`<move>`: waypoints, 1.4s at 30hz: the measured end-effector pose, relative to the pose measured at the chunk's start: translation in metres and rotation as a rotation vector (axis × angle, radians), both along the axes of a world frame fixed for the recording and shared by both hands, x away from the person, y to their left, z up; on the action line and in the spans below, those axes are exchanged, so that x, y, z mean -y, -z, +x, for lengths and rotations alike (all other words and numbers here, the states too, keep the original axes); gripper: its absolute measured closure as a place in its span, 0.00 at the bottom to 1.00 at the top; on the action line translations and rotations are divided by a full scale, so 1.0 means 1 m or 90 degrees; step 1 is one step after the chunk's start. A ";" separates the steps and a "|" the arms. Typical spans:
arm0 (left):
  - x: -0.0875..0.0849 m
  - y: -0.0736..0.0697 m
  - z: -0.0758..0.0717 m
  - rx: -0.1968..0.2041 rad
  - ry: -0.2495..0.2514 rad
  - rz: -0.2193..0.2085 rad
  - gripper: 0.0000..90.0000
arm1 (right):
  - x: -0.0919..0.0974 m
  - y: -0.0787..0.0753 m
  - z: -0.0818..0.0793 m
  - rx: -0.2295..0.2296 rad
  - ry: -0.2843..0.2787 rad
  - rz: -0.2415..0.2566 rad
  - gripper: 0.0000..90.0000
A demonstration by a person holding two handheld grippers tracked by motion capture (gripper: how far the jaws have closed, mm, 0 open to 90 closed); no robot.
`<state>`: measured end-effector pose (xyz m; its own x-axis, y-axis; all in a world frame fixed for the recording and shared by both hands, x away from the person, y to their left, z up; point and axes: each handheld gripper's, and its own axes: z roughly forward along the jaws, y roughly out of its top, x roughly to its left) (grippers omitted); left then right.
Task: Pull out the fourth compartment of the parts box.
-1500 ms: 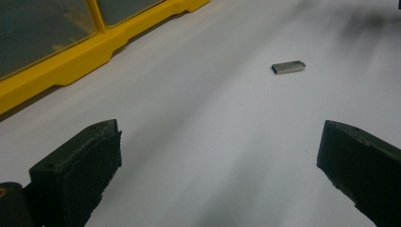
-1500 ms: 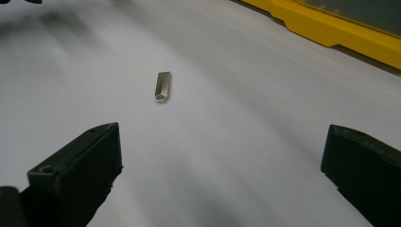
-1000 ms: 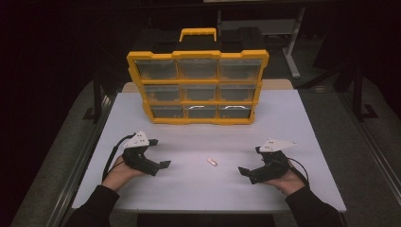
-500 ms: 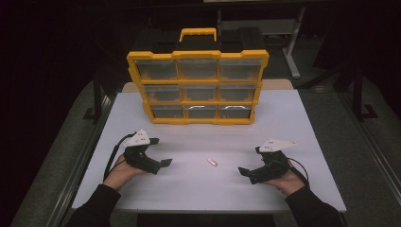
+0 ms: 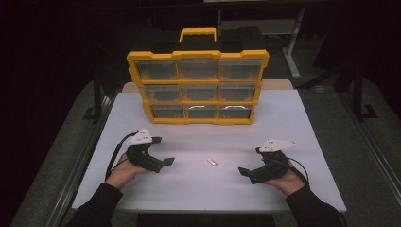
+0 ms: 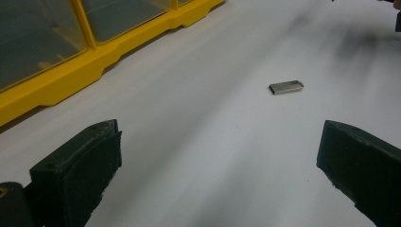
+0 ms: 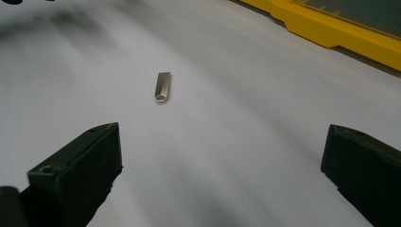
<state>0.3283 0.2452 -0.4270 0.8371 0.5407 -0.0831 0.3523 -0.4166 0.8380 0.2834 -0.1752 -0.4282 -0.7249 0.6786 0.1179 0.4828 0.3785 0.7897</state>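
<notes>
Your left gripper (image 5: pixel 166 161) rests low over the table (image 5: pixel 302 123) toward its left edge, jaws spread wide with nothing between them. Your right gripper (image 5: pixel 243 170) sits toward the right edge, nearer the front, jaws equally wide apart and empty. Both point inward at the small metal piece (image 5: pixel 212 161), which lies flat on the bare white surface between them, touching neither, a little closer to the front edge than the back. In the left gripper view it lies ahead and right of centre; in the right gripper view, ahead and left. The yellow drawer organizer (image 5: pixel 197 86) stands upright at the back edge, drawers closed
</notes>
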 end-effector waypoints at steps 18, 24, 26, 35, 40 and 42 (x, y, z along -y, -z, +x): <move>0.006 0.000 0.004 0.007 -0.001 -0.003 0.00 | 0.000 0.000 0.000 0.002 0.000 -0.004 0.00; 0.008 0.001 0.007 0.007 0.000 -0.006 0.00 | -0.001 0.000 0.001 0.001 -0.002 -0.005 0.00; 0.010 0.001 0.008 0.006 0.000 -0.006 0.00 | 0.000 0.000 0.001 0.000 0.000 -0.006 0.00; 0.017 0.001 0.014 0.009 0.010 -0.009 0.00 | 0.002 -0.001 -0.002 0.003 0.005 -0.002 0.00; 0.021 0.001 0.016 0.012 0.014 -0.007 0.00 | 0.003 -0.001 -0.003 0.004 0.008 0.001 0.00; 0.022 0.001 0.018 0.008 0.015 -0.008 0.00 | 0.004 -0.001 -0.003 0.003 0.008 0.001 0.00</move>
